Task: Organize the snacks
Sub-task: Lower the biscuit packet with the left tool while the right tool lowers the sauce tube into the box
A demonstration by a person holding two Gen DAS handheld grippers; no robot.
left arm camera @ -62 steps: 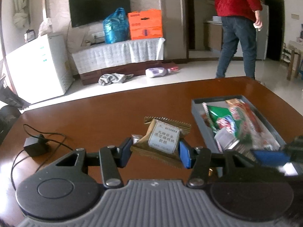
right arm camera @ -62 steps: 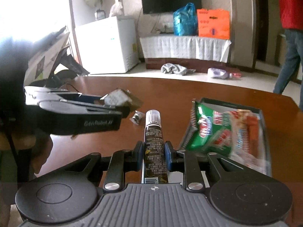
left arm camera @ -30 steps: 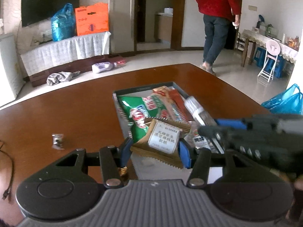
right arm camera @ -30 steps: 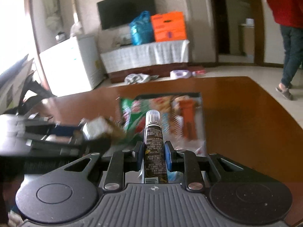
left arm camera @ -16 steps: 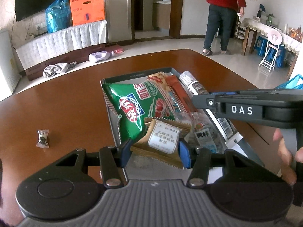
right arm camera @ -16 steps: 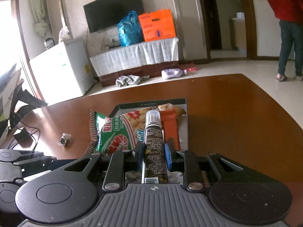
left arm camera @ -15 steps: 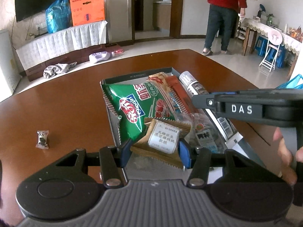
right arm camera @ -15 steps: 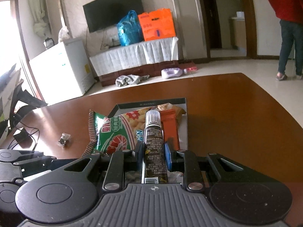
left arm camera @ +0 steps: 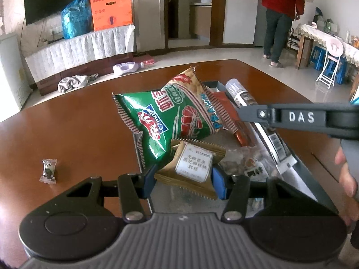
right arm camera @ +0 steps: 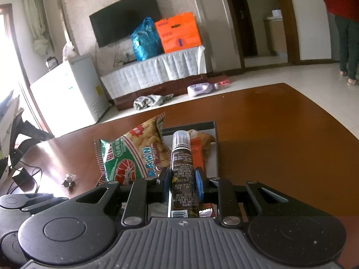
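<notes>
My left gripper (left arm camera: 184,182) is shut on a gold-brown pastry packet (left arm camera: 190,165) with a white label, held over the near end of the dark snack tray (left arm camera: 143,157). My right gripper (right arm camera: 182,187) is shut on a dark tube with a grey cap (right arm camera: 182,170), held over the tray's right side; the tube also shows in the left wrist view (left arm camera: 246,97). A green prawn-cracker bag (left arm camera: 166,116) lies tilted up on the tray's left rim, also visible in the right wrist view (right arm camera: 132,159). An orange-red packet (left arm camera: 231,118) lies in the tray.
A small wrapped candy (left arm camera: 49,170) lies on the brown table (left arm camera: 67,134) left of the tray, also in the right wrist view (right arm camera: 69,179). A cable and adapter (right arm camera: 22,177) lie at the table's far left. A person in red (left arm camera: 280,18) stands in the room behind.
Both grippers have moved closer over the tray, still holding their items. The green bag now stands tilted higher on the tray's left rim.
</notes>
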